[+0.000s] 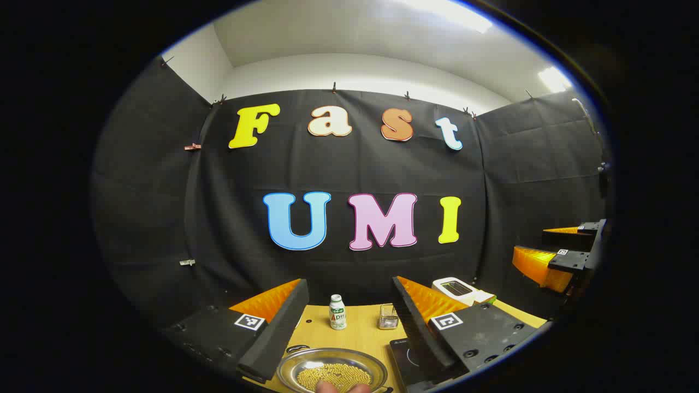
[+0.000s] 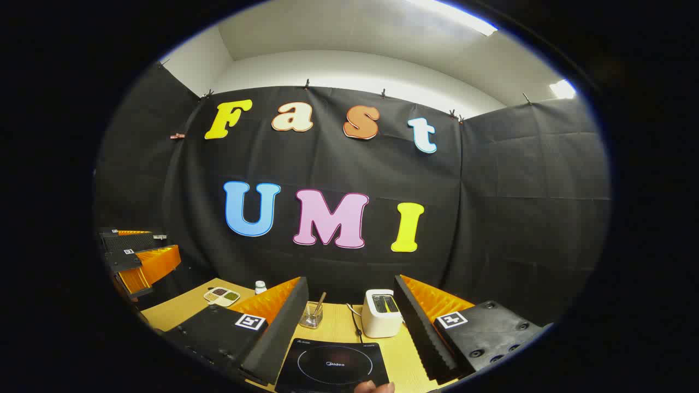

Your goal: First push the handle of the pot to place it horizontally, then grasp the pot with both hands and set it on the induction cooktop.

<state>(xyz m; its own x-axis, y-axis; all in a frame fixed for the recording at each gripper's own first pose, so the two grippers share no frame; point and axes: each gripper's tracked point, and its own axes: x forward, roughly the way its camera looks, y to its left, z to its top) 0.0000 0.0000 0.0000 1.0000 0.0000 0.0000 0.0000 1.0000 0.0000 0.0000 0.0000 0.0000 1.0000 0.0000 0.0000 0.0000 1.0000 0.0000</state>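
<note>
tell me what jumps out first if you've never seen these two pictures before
In the left gripper view, a shiny metal pot full of small yellow grains sits on the wooden table between the open fingers of the left gripper. In the right gripper view, a black induction cooktop lies flat between the open fingers of the right gripper, with a white toaster just behind it.

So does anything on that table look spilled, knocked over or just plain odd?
Nothing stands out. The pot sits upright with its yellow grains inside, none spilled on the table. The small bottle and toaster stand upright, and the induction cooktop lies flat and bare.
</note>
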